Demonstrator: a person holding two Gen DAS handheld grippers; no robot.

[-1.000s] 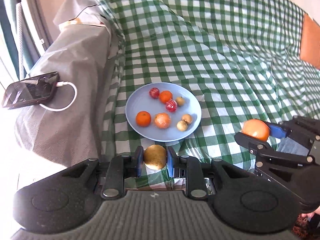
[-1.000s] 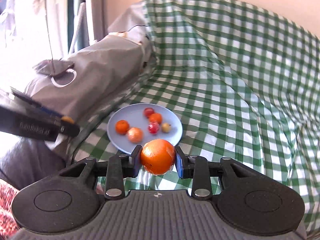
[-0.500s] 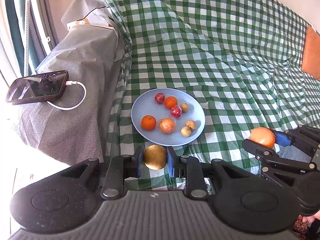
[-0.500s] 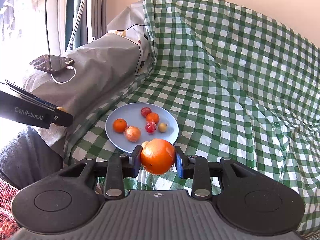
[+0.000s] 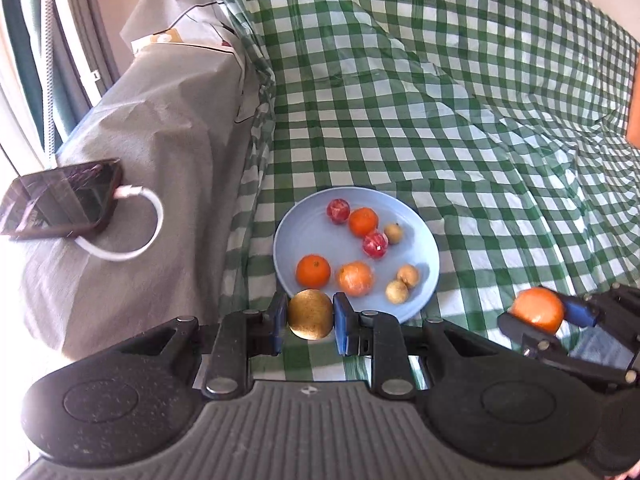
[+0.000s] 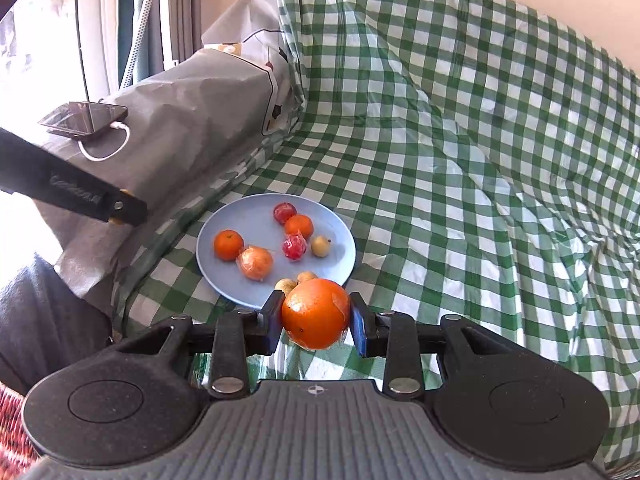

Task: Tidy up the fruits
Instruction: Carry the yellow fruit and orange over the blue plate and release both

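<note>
A light blue plate (image 5: 424, 256) (image 6: 256, 212) lies on the green checked cloth and holds several small fruits: oranges, red ones and small brown ones. My left gripper (image 5: 310, 320) is shut on a golden-brown round fruit (image 5: 310, 319), held just in front of the plate's near rim. My right gripper (image 6: 316, 316) is shut on a large orange (image 6: 316, 314), held near the plate's near right rim. The right gripper and its orange (image 5: 538, 308) also show at the right of the left wrist view. The left gripper's finger (image 6: 80, 196) shows at the left of the right wrist view.
A grey-covered armrest (image 5: 152, 152) rises left of the plate. A phone (image 5: 60, 200) with a white cable (image 5: 136, 244) lies on it. The checked cloth (image 5: 440, 100) rises over the sofa back behind the plate. A window and curtains are far left.
Both grippers have moved forward toward the plate with their fruits still held. The plate now sits closer and larger in both views.
</note>
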